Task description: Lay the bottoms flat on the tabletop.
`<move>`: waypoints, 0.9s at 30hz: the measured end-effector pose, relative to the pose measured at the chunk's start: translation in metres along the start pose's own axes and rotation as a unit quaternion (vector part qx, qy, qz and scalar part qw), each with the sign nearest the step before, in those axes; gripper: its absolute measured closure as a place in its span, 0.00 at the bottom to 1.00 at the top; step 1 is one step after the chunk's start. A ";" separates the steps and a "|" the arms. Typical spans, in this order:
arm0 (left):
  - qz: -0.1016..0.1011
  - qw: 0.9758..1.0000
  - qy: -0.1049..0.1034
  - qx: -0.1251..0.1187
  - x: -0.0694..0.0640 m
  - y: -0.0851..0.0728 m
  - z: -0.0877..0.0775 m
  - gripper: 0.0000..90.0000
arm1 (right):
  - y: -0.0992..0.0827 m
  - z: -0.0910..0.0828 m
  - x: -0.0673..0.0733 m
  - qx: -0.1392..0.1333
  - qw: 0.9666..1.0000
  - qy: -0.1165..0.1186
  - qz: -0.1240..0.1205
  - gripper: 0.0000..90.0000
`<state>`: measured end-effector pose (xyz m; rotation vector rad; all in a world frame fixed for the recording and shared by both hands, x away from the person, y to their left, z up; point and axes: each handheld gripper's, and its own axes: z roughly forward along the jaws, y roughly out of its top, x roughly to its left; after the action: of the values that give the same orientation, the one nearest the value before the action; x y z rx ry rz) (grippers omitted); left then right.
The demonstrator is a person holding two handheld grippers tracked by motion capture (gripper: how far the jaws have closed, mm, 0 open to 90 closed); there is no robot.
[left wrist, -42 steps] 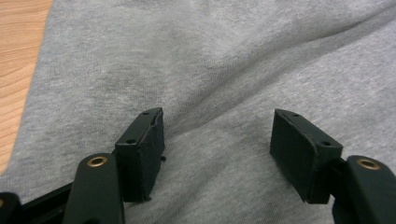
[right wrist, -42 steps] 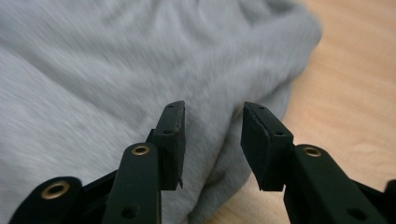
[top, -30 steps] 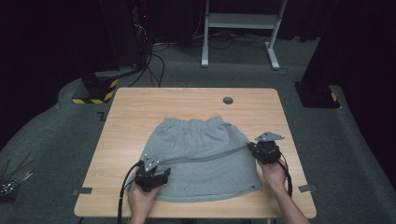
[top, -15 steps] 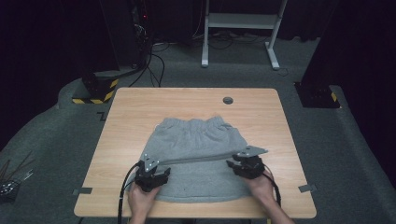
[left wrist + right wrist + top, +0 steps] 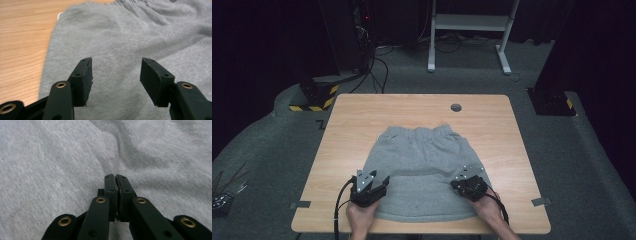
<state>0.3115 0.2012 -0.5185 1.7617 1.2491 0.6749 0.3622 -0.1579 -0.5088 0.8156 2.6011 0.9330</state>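
A dark room with cables and a white stand (image 5: 472,30) behind holds a wooden table (image 5: 342,125). In the high view, grey shorts (image 5: 422,160) lie flat at the table's middle, waistband toward the far edge, hem toward the person. The left gripper (image 5: 371,184) sits at the near left corner of the shorts, the right gripper (image 5: 468,184) on the cloth near the right edge. A small round grommet (image 5: 456,107) lies well beyond the waistband; nothing stands between the grippers and the cloth.

In the left gripper view, the left gripper (image 5: 116,71) hovers over the shorts (image 5: 140,37) with its jaws apart, having just been closing a little; no cloth is between them.

In the right gripper view, the right gripper (image 5: 116,180) has its jaws pressed together, tips down against the shorts (image 5: 50,170). Whether a pinch of fabric is caught between them I cannot tell.

The risk, as I judge it: if the right jaws shut on nothing, a lift would leave that side lying flat. The left jaws, shutting above the cloth, could miss it too, and an uneven pull would bunch the shorts.
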 end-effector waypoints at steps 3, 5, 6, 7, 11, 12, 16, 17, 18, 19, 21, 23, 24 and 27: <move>0.000 1.000 -0.004 0.010 0.000 0.000 0.002 0.50 | 0.009 -0.002 0.007 -0.023 1.000 -0.007 -0.002 0.82; 0.009 1.000 -0.002 0.014 -0.002 0.000 0.002 0.51 | 0.018 0.002 0.013 -0.034 0.999 -0.002 -0.003 0.75; 0.011 1.000 -0.001 0.015 -0.002 0.000 0.002 0.51 | 0.026 0.009 0.016 -0.033 0.999 0.006 -0.006 0.73; 0.012 1.000 -0.002 0.016 -0.002 0.000 0.003 0.51 | 0.029 0.014 0.017 -0.028 1.000 0.009 -0.007 0.73; 0.012 1.000 -0.003 0.019 -0.002 0.000 0.003 0.51 | 0.031 0.030 0.022 -0.013 0.999 0.030 -0.019 0.87; 0.012 1.000 -0.004 0.021 -0.003 0.000 0.004 0.50 | 0.029 0.028 0.024 -0.010 0.999 0.042 -0.028 0.88; 0.022 0.999 -0.003 0.038 -0.006 0.002 0.008 0.50 | 0.019 0.018 0.032 -0.008 0.995 0.079 -0.057 0.83; 0.025 0.999 -0.005 0.042 -0.006 0.002 0.009 0.50 | 0.018 0.016 0.032 -0.008 0.995 0.085 -0.059 0.80; 0.025 0.998 -0.006 0.049 -0.007 0.002 0.010 0.50 | 0.017 0.015 0.031 -0.012 0.995 0.084 -0.058 0.77; 0.024 0.998 -0.005 0.062 -0.007 0.002 0.012 0.51 | 0.017 0.013 0.028 -0.020 0.995 0.080 -0.052 0.72; 0.029 0.996 -0.004 0.085 -0.007 0.001 0.014 0.60 | 0.018 0.010 0.017 -0.036 0.998 0.046 -0.020 0.67; 0.042 0.994 -0.015 0.097 -0.008 0.000 0.012 0.76 | 0.017 0.007 -0.002 -0.048 0.999 0.011 0.020 0.64; 0.050 0.993 -0.015 0.107 -0.009 0.001 0.010 0.86 | 0.016 0.007 -0.010 -0.046 0.998 -0.004 0.032 0.63; 0.074 0.986 -0.018 0.150 -0.012 0.007 0.005 0.97 | 0.007 0.007 -0.028 -0.036 0.997 -0.029 0.058 0.59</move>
<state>0.3143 0.1871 -0.5141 2.1216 1.2539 0.5556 0.3906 -0.1665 -0.5084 0.9687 2.4778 1.0128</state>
